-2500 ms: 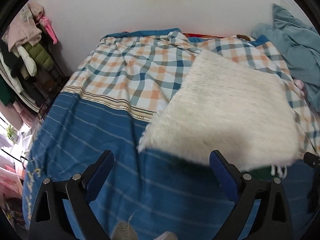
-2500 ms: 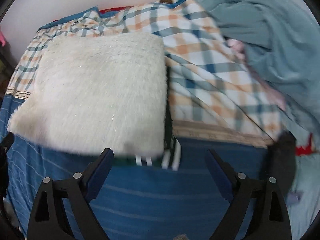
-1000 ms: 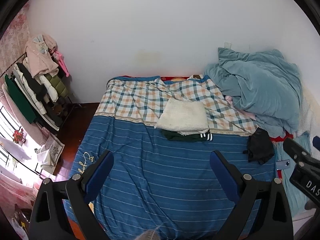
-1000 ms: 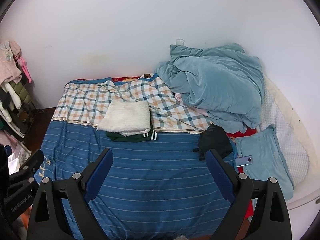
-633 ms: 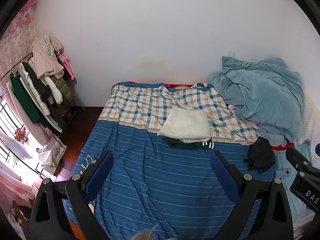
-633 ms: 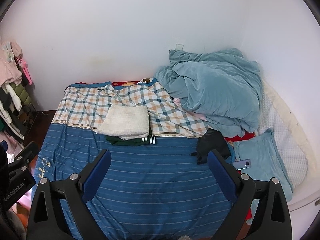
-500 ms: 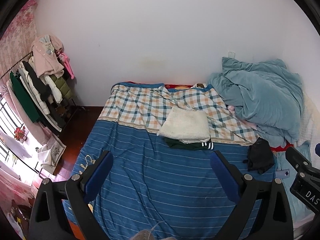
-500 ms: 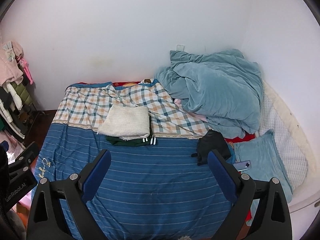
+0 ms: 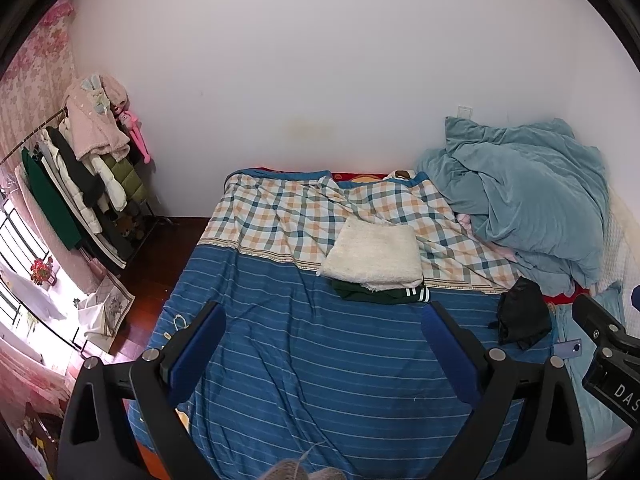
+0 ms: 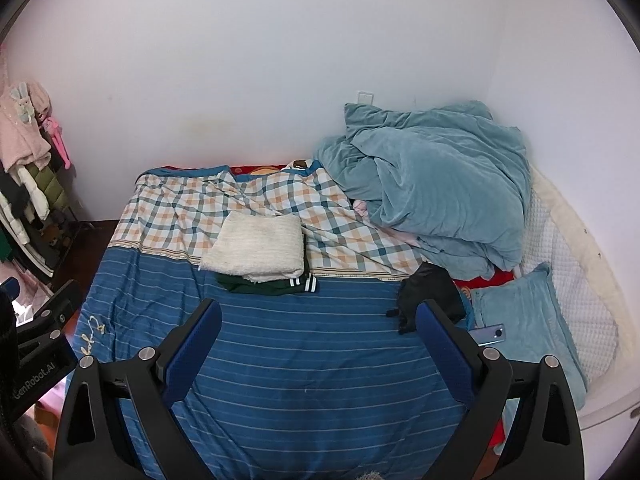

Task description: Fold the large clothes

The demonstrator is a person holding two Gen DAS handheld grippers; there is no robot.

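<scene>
Clothes that I must fold lie far ahead of both grippers: a folded cream sweater (image 9: 374, 258) sits on top of a dark green garment (image 9: 380, 294) with white stripes, on the bed where the blue striped sheet (image 9: 320, 360) meets the checked cover (image 9: 280, 208). The stack looks finished, I think. A black garment (image 10: 430, 294) lies loose ahead and to the right of my right gripper (image 10: 318, 344), so I judge it is the next piece to fold.

Both tools hold nothing. The left gripper (image 9: 322, 348) has its jaws wide apart, and the right one also stands wide.

What can go wrong: a phone (image 10: 490, 334) lies just beside the black garment, partly hidden behind my right finger. If I grab the cloth low and fast, I may catch or push the phone. The black cloth is also crumpled, so I can pinch two layers and lift a knot.

For room, the striped sheet directly ahead of the grippers is open and flat, good for spreading. To the far right, the teal duvet (image 10: 432, 184) and a pillow (image 10: 524, 320) close that side. To the left, the bed edge drops to the floor near a clothes rack (image 9: 76, 184).
</scene>
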